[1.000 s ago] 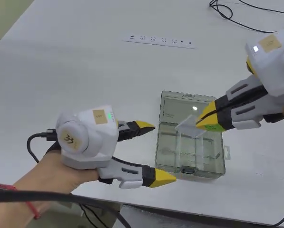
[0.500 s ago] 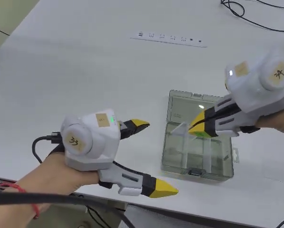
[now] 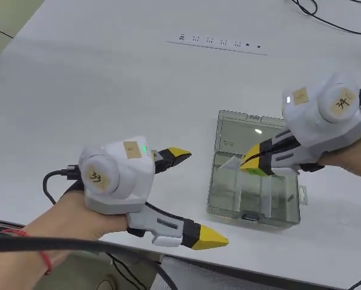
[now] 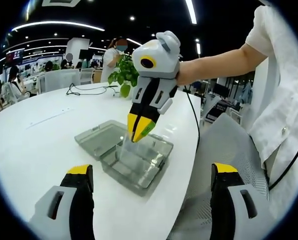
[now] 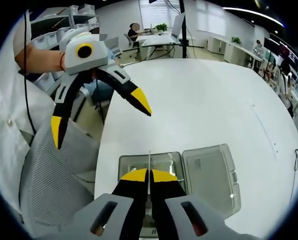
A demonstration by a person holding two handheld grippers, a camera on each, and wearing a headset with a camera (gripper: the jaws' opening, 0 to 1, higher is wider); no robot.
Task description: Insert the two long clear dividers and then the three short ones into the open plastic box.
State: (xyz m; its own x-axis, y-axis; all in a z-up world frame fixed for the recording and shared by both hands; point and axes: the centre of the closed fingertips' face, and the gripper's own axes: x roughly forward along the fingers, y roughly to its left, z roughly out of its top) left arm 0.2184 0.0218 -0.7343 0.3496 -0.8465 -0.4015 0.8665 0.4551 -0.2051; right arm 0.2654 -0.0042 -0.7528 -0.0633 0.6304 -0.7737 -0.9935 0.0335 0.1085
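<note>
While the left tool (image 3: 197, 196) gapes wide, the right tool (image 3: 248, 162) pinches a clear divider (image 3: 230, 162).

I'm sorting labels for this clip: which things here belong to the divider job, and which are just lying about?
Job:
- plastic box, open
- clear divider, pinched in the right tongs over the box
- left tongs, open and empty

Lying about:
- power strip
- potted plant
</note>
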